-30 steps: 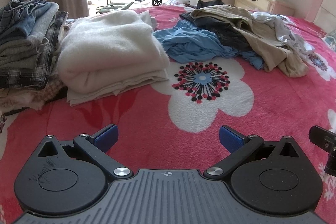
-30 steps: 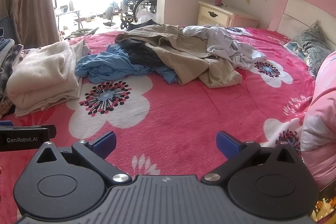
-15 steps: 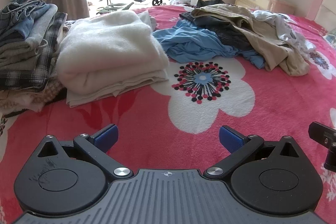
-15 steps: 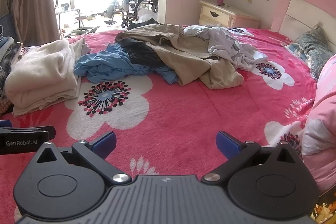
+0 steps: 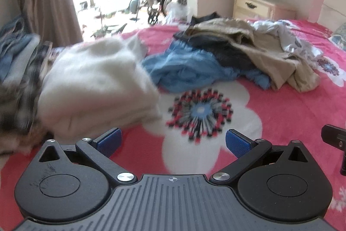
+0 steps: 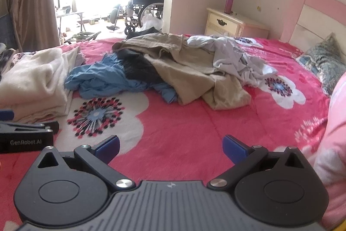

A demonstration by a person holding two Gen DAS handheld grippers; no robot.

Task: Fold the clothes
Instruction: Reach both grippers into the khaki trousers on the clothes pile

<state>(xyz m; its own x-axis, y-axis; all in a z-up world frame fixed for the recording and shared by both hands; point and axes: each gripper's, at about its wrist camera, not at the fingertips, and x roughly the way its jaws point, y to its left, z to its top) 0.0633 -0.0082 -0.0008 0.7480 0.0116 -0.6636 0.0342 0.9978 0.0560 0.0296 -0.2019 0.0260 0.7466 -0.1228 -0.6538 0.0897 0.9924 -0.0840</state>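
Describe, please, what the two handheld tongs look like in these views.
Both the left tongs and the right tongs match: ribbed dark-grey base, two round black housings, black linkage arms with silver pivot screws, blue textured pads. White "GenRobot.AI" lettering marks the left one's side.

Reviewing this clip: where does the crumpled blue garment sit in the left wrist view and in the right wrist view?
Left wrist: blue garment at centre, right of the folded white blanket.
Right wrist: blue garment left of centre, under the dark and tan clothes.
Shared landmark: the printed flower centre just in front of it.
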